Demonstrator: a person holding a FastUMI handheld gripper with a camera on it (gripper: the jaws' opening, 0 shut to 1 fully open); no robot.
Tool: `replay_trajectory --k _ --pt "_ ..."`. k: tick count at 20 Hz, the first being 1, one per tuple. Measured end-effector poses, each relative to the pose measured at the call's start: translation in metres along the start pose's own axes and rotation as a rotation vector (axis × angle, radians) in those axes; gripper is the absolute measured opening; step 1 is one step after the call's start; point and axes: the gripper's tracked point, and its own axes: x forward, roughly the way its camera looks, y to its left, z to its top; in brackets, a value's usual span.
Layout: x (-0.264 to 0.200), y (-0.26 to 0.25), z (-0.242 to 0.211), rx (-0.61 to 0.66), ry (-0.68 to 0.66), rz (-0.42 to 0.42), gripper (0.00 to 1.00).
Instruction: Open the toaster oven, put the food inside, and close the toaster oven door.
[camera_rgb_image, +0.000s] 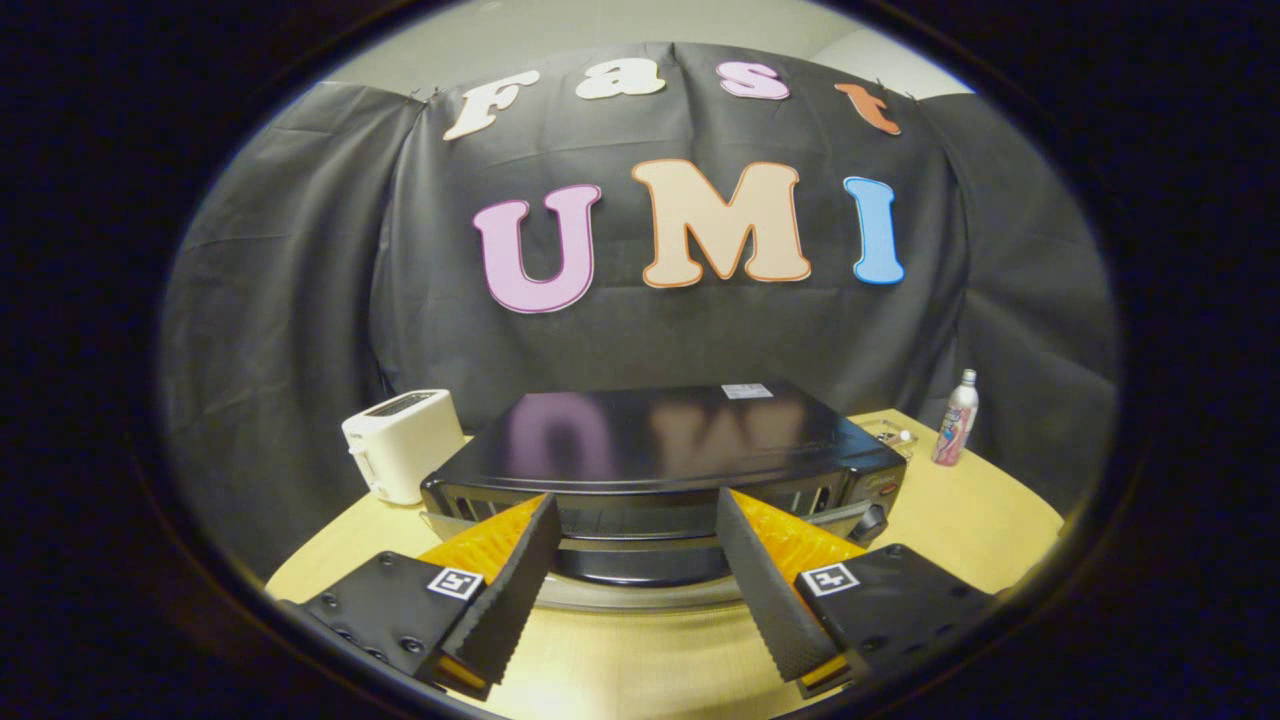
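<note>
A black toaster oven stands on the wooden table, seen from above its front edge, with a glossy top. Its dark glass door faces me, and a silver handle bar runs along the door's near edge. I cannot tell whether the door is fully closed or slightly ajar. My gripper is open. Its two black ribbed fingers are spread wide just in front of the oven, with the door and handle showing in the gap between them. Nothing is held.
A white pop-up toaster sits left of the oven. On the right behind it are a small clear container and a pink-and-white bottle. A dark knob sticks out at the oven's right front.
</note>
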Motion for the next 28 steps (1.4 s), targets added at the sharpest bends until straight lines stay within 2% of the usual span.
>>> replay_trajectory --k 19,28 --pt "-0.066 -0.007 -0.056 -0.004 0.204 -0.014 0.99" --pt "-0.087 -0.015 -0.126 -0.012 0.363 -0.049 0.99"
